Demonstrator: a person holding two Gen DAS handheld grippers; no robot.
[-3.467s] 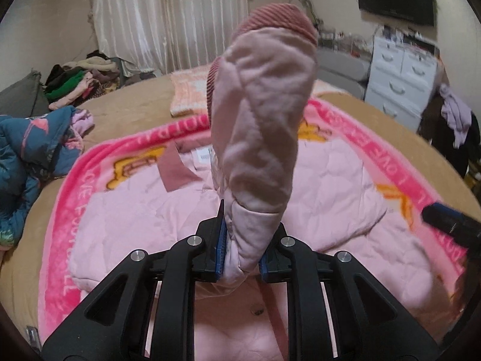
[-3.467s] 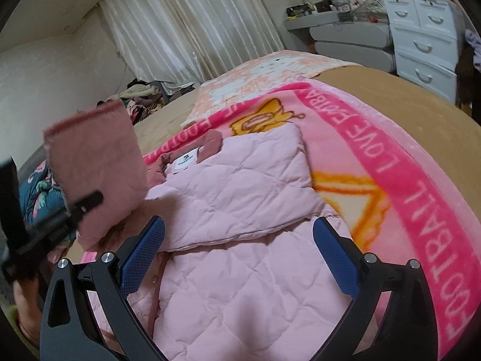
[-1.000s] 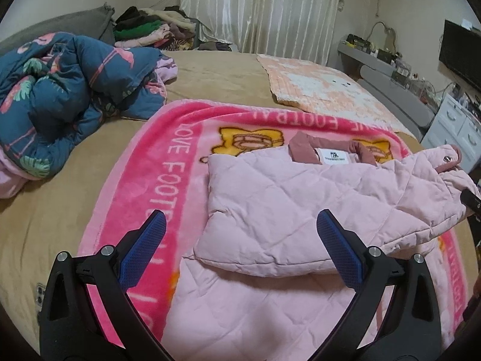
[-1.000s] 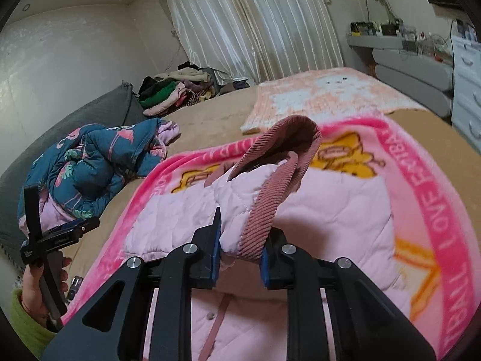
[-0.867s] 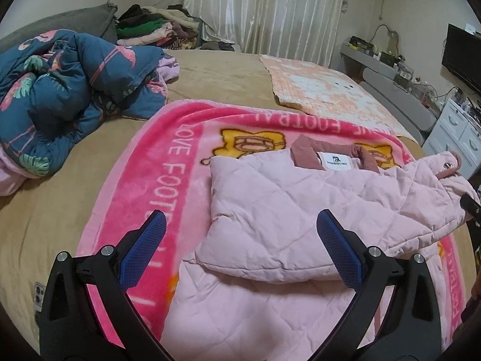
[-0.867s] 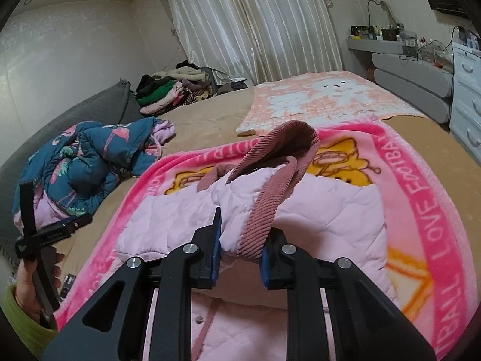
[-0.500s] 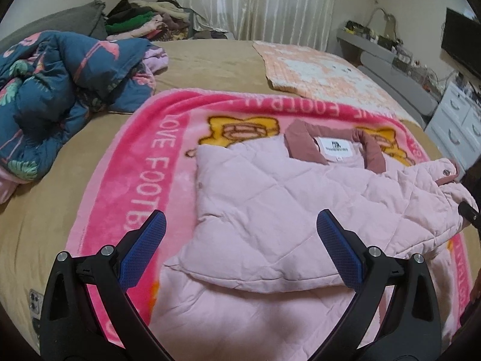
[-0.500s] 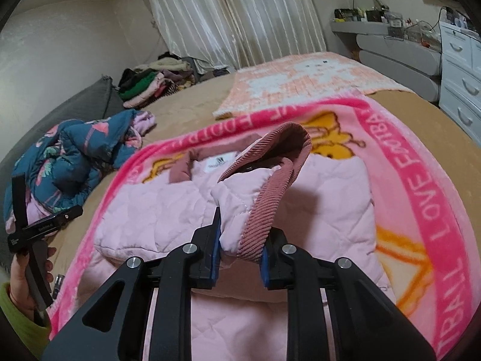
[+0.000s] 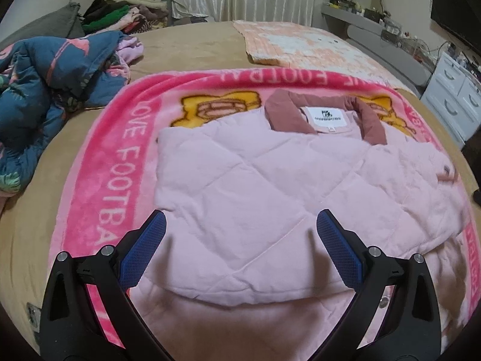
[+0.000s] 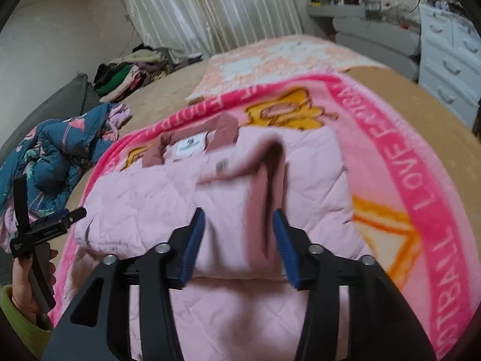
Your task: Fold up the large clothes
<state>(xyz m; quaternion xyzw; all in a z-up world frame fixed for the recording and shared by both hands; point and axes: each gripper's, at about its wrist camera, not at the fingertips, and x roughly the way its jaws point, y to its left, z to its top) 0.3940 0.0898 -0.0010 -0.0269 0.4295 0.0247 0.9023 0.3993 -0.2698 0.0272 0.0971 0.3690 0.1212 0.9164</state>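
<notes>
The jacket lies on the blanket, a bundled quilt apparently left of both.

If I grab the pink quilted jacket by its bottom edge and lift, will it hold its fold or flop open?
Probably flop: the jacket is soft padded cloth, sagging where its sleeve lies across it. Its puffy quilting likely springs the folds apart. It may also slide on the fleecy pink blanket.
</notes>
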